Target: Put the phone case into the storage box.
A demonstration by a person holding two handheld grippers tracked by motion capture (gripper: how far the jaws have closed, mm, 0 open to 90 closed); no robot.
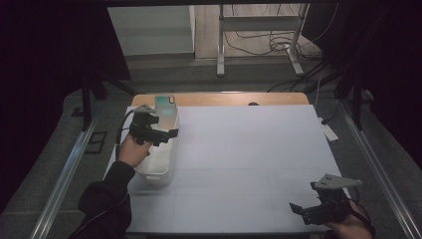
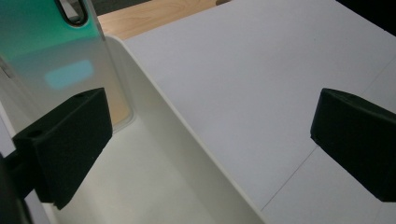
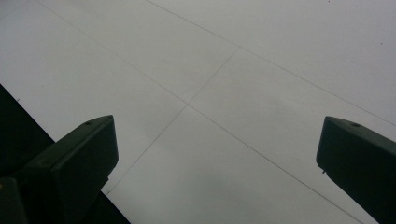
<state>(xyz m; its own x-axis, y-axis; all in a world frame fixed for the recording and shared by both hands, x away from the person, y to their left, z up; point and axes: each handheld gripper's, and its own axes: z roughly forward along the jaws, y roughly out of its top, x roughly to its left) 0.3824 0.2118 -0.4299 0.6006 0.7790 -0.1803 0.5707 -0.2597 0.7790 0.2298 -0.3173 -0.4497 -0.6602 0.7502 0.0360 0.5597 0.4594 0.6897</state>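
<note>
The bin, a long white tub, sits on the left part of the table, its long axis running away from you, near the table's left edge. In your left gripper view its wall cuts across between the two jaws, so one jaw is over the inside and the other over the bare white surface. A phone with a green-to-pale back stands on end at the far end of the bin, leaning against the wall; its camera window shows at the top. Your left gripper hovers over the bin's middle, jaws spread wide and holding nothing. Your right gripper is well apart, at the near right corner of the table, also wide open and empty, above plain tabletop.
</note>
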